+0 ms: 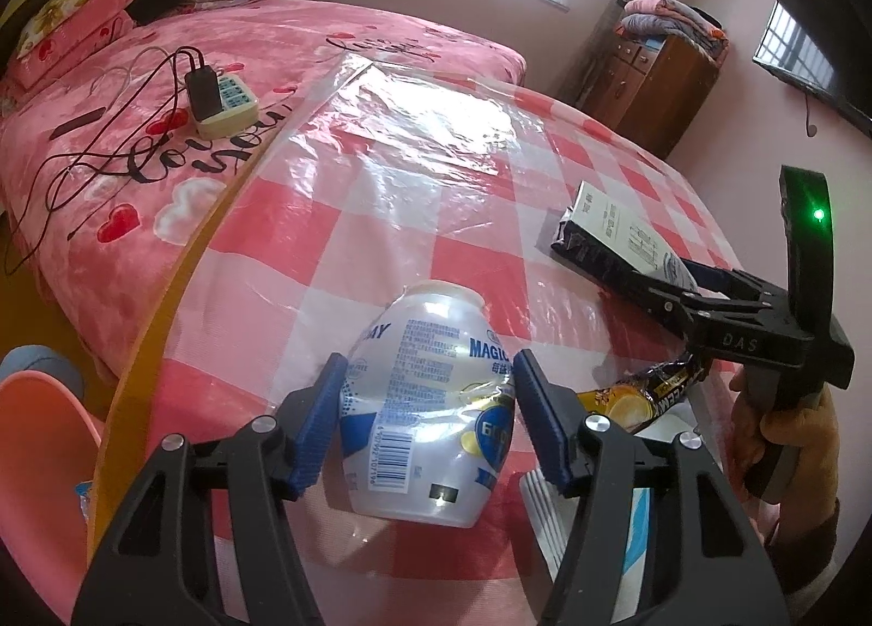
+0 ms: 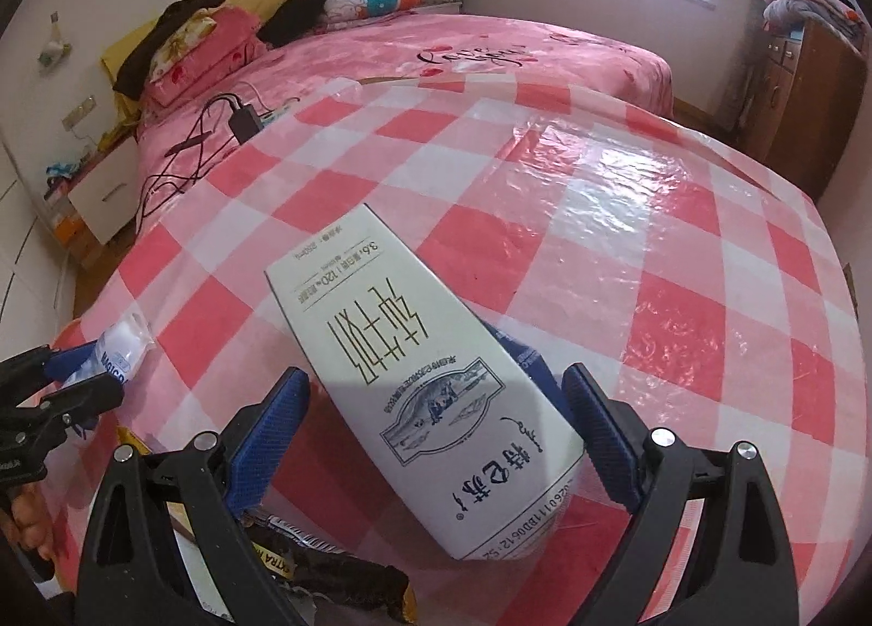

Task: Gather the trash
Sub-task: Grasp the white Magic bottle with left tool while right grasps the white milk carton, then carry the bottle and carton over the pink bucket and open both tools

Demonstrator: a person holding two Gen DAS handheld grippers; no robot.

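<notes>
The crushed clear plastic bottle with a blue and white label (image 1: pixel 430 408) lies on the table (image 1: pixel 436 179), which is covered with a pink and white checked plastic cloth, and it sits directly between the blue pads of the left hand-held gripper (image 1: pixel 430 408). Its long axis points forward, away from the camera, with the neck at the far end; the left pad seems to touch its side, while the right pad is just beside it, so the jaws are spread and closing on it looks like the next move. The white flattened milk carton with dark printed characters (image 2: pixel 419 386) lies between the jaws of the right hand-held gripper (image 2: pixel 436 430), its long axis running forward and a little to the left. These jaws are also spread, with a gap on both sides. Near the table's front edge, between the two tools, lies a dark and yellow snack wrapper (image 1: pixel 643 397). Each piece is nearest to its own hand.
</notes>
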